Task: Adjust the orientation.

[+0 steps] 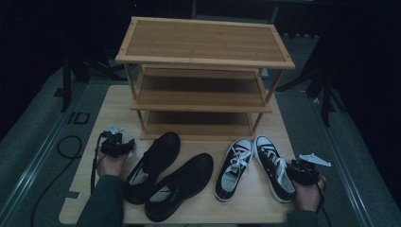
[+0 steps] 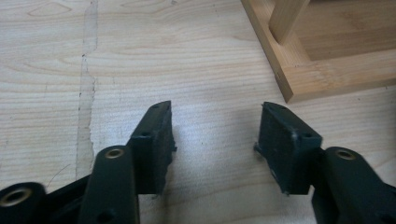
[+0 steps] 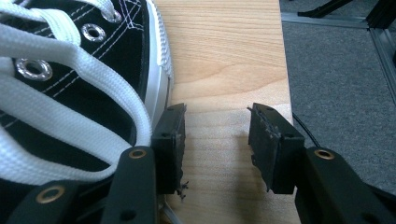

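The three-tier bamboo shoe rack [image 1: 203,71] stands at the back of the pale wooden bench [image 1: 113,109]. In front lie matte black leather shoes [image 1: 170,179] and laced canvas sneakers [image 1: 255,165]. The right claw [image 3: 215,140], open and empty, sits just beside the right sneaker [image 3: 70,79]; closing there could snag a lace. The left claw [image 2: 215,140] gapes empty.

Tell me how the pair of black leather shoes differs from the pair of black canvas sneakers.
The black leather shoes are all black, with dark laces; the black canvas sneakers have white laces, toe caps and sole edges. The leather pair looks larger and lies left, angled; the sneakers lie right, toes together. Both pairs rest on the table before the rack.
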A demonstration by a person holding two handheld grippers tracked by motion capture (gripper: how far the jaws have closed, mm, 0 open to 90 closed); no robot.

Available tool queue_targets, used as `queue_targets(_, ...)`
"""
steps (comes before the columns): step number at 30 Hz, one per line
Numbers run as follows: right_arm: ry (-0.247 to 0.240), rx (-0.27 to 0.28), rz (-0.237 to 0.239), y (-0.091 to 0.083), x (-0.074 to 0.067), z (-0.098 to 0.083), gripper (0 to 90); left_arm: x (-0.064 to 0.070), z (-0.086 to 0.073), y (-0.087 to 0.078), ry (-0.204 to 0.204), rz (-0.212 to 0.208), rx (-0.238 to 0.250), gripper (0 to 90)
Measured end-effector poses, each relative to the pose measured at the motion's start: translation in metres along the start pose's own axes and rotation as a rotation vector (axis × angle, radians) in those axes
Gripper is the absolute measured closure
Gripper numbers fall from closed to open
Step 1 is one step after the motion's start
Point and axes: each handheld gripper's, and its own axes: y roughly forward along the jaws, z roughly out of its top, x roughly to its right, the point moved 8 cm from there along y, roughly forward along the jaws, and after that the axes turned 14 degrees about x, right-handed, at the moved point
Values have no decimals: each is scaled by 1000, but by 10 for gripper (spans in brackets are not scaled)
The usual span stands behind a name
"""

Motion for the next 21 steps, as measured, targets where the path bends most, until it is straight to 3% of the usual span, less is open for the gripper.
queue_targets(2,0,0,1,0,0,0,556,0,-1,-3,11,-18,-15,565)
queue_targets(5,1,0,1,0,0,0,556,0,-2,-9,23,-41,-35,616)
queue_targets(10,1,0,2,0,0,0,556,-1,5,-23,54,-65,-33,616)
queue_targets(16,2,0,3,0,0,0,555,0,16,-41,60,-111,-42,615)
queue_targets(21,3,0,5,0,0,0,554,5,21,-53,70,-173,-70,626)
